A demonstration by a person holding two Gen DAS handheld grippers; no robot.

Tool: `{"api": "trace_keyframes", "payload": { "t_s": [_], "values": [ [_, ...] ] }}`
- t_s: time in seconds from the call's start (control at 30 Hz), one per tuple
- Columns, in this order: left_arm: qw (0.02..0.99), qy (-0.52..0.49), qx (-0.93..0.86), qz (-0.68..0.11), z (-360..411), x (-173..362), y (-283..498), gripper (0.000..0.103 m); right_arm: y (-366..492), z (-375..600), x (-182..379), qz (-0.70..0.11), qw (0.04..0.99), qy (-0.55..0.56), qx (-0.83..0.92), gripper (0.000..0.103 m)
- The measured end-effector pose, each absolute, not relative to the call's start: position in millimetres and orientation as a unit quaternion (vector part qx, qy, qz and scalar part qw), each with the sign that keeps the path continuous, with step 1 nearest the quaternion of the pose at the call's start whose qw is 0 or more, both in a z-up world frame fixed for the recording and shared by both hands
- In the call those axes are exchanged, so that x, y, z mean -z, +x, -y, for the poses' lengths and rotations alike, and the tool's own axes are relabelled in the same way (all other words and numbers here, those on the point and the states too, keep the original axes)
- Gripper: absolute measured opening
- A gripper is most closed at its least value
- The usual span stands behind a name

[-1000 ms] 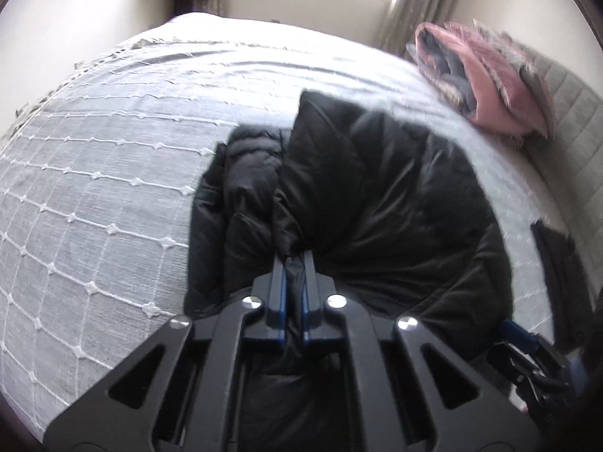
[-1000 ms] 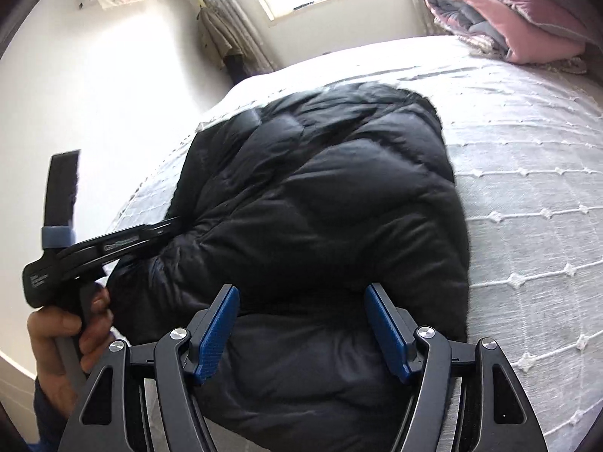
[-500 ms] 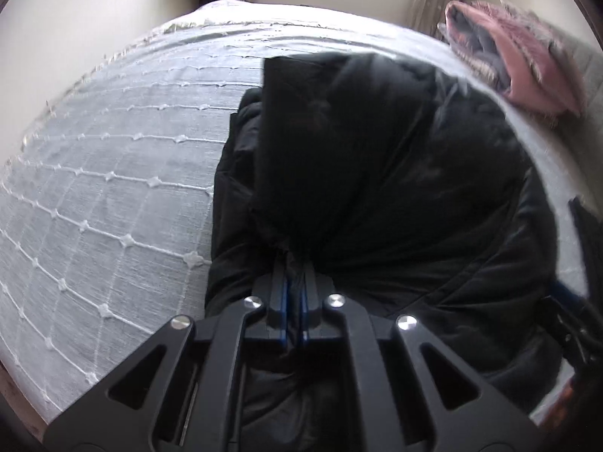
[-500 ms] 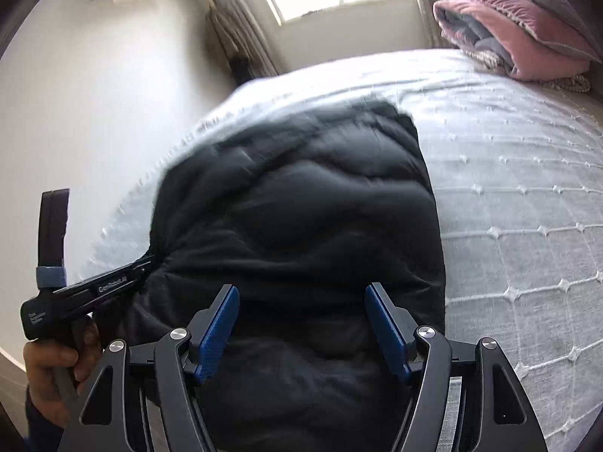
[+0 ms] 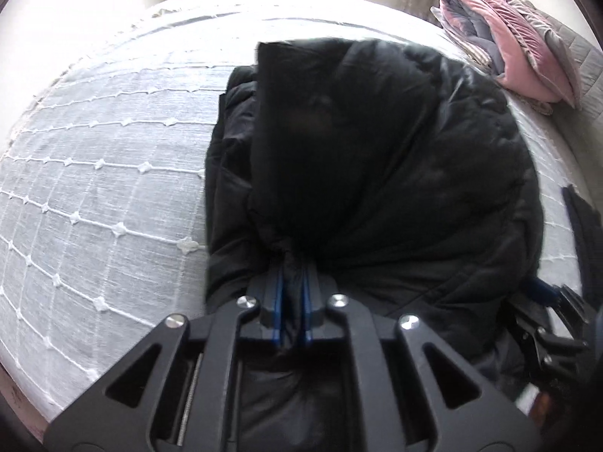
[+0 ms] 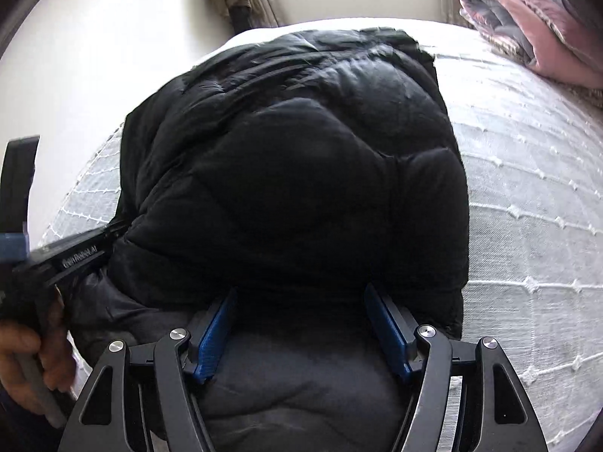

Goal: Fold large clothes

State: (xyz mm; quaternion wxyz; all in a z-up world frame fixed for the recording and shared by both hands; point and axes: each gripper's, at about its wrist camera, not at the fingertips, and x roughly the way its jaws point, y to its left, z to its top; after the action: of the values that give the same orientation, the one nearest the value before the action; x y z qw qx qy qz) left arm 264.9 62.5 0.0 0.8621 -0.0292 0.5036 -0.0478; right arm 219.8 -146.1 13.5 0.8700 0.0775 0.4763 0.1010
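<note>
Now the left claw [image 5: 292, 282] is clamped on the jacket [image 5: 377, 173]. Right claw [image 6: 305, 324] gapes apart at its 6 o'clock edge, on the bed [image 6: 527, 188].

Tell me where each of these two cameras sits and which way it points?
Left wrist view: rides the left gripper, facing along its fingers, shut on the puffy black quilted jacket; no body part discernible.
Right wrist view: rides the right gripper, jaws open over the jacket; the person's left hand shows.
Shared: the jacket, the white stitched bedspread and the folded pink blanket.
</note>
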Motion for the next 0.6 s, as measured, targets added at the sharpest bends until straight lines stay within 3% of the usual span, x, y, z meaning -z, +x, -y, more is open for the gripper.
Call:
{"api": "trace_keyframes", "payload": {
  "t_s": [0.13,0.23,0.3,0.33,0.37,0.6],
  "values": [
    [0.867,-0.113,0.074,-0.479,-95,-44,264,0.011,211,162,-39,-0.444,0.887,0.086,-0.099,0.070],
    [0.889,-0.105,0.083,-0.437,-88,-84,272,0.012,208,191,-70,-0.392,0.907,0.122,-0.089,0.071],
    [0.895,-0.098,0.120,-0.419,-65,-104,285,0.017,221,209,-85,-0.370,0.912,0.154,-0.089,0.071],
    [0.895,-0.094,0.136,-0.415,-54,-107,293,0.026,228,211,-87,-0.368,0.911,0.161,-0.090,0.071],
    [0.892,-0.089,0.154,-0.416,-43,-108,300,0.031,237,211,-91,-0.369,0.910,0.165,-0.090,0.071],
    [0.867,-0.040,0.127,-0.480,6,-41,353,0.031,313,188,-56,-0.426,0.882,0.171,-0.108,0.071]
  ]
}}
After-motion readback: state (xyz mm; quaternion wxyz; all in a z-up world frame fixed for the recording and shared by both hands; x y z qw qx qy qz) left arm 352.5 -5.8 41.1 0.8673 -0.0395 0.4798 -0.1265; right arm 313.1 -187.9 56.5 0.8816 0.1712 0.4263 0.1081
